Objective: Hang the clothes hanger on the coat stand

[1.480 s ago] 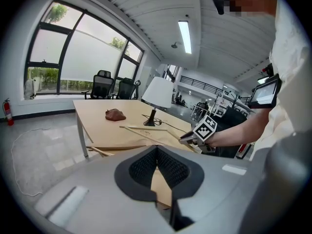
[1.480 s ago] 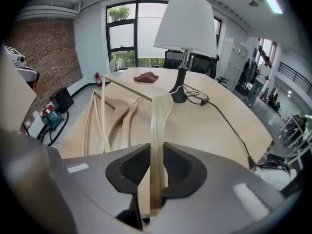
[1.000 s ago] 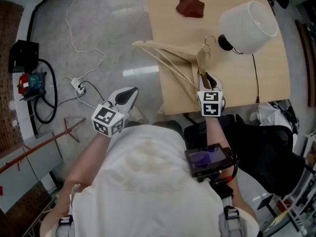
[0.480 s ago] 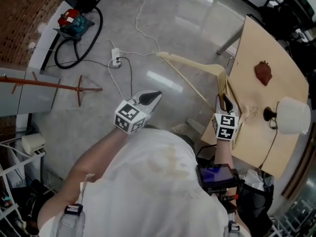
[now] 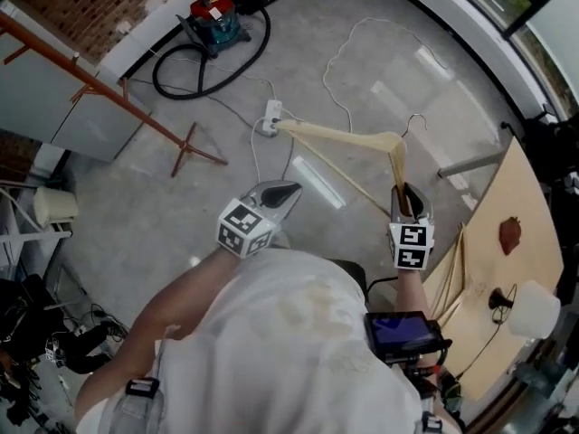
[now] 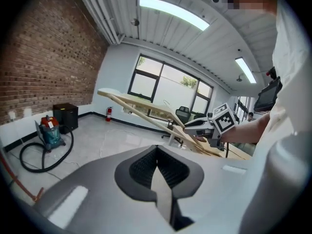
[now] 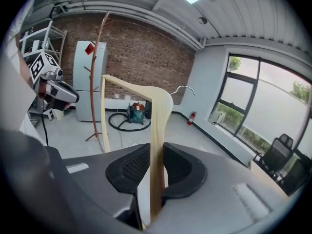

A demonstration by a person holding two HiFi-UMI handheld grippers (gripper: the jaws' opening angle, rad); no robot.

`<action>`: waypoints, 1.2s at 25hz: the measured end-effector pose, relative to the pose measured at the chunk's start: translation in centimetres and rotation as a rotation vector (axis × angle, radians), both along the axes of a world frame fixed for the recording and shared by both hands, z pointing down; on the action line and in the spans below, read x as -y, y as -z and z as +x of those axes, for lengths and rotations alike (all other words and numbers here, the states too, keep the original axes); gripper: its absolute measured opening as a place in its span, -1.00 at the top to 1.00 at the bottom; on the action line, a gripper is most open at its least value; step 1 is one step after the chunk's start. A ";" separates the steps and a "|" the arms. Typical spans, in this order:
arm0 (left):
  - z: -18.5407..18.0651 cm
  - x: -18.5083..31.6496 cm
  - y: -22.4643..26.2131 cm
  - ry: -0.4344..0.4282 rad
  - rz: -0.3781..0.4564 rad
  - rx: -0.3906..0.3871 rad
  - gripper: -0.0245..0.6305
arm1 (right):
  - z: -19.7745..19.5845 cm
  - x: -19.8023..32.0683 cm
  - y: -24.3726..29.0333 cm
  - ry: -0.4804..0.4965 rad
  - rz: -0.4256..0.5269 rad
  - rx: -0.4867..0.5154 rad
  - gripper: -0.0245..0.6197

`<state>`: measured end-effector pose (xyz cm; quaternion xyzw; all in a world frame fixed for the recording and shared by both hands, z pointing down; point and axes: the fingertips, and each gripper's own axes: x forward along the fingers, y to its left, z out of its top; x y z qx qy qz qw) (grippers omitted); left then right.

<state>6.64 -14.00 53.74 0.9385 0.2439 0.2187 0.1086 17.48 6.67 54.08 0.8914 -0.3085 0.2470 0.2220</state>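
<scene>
A pale wooden hanger [image 5: 348,139] with a metal hook [image 5: 414,121] hangs over the floor, one arm clamped in my right gripper [image 5: 403,197], which is shut on it. In the right gripper view the hanger [image 7: 157,130] rises upright between the pads of the right gripper [image 7: 155,167]. The red-brown coat stand [image 5: 109,98] leans across the upper left of the head view, well apart from the hanger; it also shows in the right gripper view [image 7: 97,48]. My left gripper [image 5: 276,191] is shut and holds nothing; its own view shows the left gripper [image 6: 157,156] with pads touching.
A red and teal vacuum [image 5: 217,12] with a black hose stands on the far floor. A white power strip [image 5: 271,113] and cable lie under the hanger. At the right is a wooden table [image 5: 529,197] with a white lamp [image 5: 534,310]. A grey cabinet [image 5: 54,89] stands behind the stand.
The view has swung from the table to the open floor and the coat stand. My right gripper has carried the hanger off the table, out over the floor. The left gripper stays shut.
</scene>
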 end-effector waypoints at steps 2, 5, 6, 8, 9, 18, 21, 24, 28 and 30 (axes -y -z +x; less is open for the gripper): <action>-0.4 3.3 0.0 0.063 -0.010 0.004 0.92 | 0.4 4.1 0.1 0.069 -0.013 -0.004 0.63; -1.4 8.1 -0.2 0.164 -0.009 0.012 0.92 | 0.7 10.4 0.3 0.191 -0.016 -0.006 0.63; -1.6 9.6 -0.4 0.202 -0.008 0.012 0.92 | 0.9 12.6 0.4 0.235 -0.010 -0.008 0.63; -2.0 12.3 -0.6 0.274 -0.010 0.010 0.92 | 1.4 16.8 0.6 0.318 0.005 -0.013 0.63; -2.2 13.4 -0.7 0.304 -0.011 0.013 0.92 | 1.7 18.7 0.6 0.355 0.013 -0.015 0.63; -0.8 21.2 1.2 0.523 0.020 0.009 0.92 | 4.7 33.8 1.9 0.688 0.079 -0.097 0.63; 1.5 23.9 3.0 0.589 0.026 -0.023 0.92 | 6.5 38.6 2.7 0.805 0.102 -0.138 0.63; 3.6 25.9 4.3 0.676 0.025 -0.055 0.92 | 8.0 42.3 3.3 0.918 0.102 -0.176 0.63; 4.4 28.2 5.6 0.794 0.031 -0.079 0.92 | 8.9 47.0 4.2 1.045 0.138 -0.193 0.63; 3.9 29.1 6.0 0.849 0.036 -0.073 0.92 | 8.9 49.3 4.5 1.093 0.155 -0.188 0.63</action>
